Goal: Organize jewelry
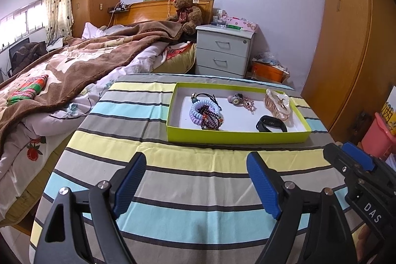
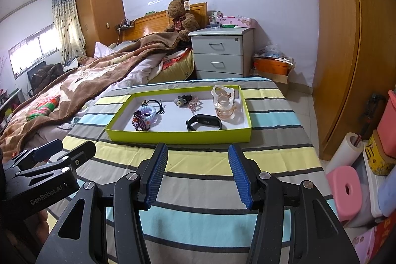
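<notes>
A lime-green shallow box (image 1: 237, 136) (image 2: 178, 137) sits on the striped table. In it lie a lilac coil hair tie with dark bead bracelets (image 1: 206, 114) (image 2: 146, 116), a bear charm (image 1: 235, 98) (image 2: 182, 100), a pink hair clip (image 1: 248, 104) (image 2: 193, 104), a clear claw clip (image 1: 277, 103) (image 2: 224, 100) and a black fitness band (image 1: 271, 124) (image 2: 204, 125). My left gripper (image 1: 196, 160) hangs open over the cloth in front of the box, nothing between its fingers. My right gripper (image 2: 198, 150) is open too, also empty, just short of the box's near wall.
The striped cloth (image 1: 188, 180) covers the table. A bed with a brown blanket (image 1: 74, 66) lies left, a white nightstand (image 1: 222, 51) behind, a wooden wardrobe (image 2: 346, 41) right. Pink stool (image 2: 346, 189) and bins stand on the floor at the right.
</notes>
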The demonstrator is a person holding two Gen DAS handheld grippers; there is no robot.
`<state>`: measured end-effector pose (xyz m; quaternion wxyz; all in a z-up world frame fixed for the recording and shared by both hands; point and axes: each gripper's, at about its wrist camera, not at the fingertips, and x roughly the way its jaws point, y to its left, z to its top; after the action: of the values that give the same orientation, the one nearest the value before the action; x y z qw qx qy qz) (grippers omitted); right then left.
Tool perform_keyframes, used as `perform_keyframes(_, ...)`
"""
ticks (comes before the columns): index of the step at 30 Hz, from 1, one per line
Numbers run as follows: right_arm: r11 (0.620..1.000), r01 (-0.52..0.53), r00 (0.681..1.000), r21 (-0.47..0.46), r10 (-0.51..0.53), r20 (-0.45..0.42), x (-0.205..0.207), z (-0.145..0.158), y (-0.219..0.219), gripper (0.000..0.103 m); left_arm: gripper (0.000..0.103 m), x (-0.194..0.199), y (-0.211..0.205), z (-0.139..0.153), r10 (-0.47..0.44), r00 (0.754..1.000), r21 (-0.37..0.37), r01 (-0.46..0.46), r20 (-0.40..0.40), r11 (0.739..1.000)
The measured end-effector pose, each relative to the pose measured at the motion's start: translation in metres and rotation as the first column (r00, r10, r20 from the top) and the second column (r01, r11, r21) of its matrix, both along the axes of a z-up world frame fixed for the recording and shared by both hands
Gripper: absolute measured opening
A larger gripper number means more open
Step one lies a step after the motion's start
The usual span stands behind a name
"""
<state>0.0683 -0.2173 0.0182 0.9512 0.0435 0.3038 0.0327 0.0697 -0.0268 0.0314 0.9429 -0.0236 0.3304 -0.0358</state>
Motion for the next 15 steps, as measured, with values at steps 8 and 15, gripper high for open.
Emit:
perform_keyframes(8,1.000,0.001,1.000,0.000,-0.001,0.000,-0.0009,0.0000,-0.0003,0.052,0.086,0.0014,-0.0023,-0.0015,0.010,1.000,0.030,-0.010,-0.013,0.999)
perform_keyframes(15,1.000,0.000,1.000,0.000,0.000,0.000,-0.0009,0.0000,-0.0002,0.052,0.086,0.0000,-0.0054,-0.0003,0.016,1.000,0.058,-0.016,0.000,0.998)
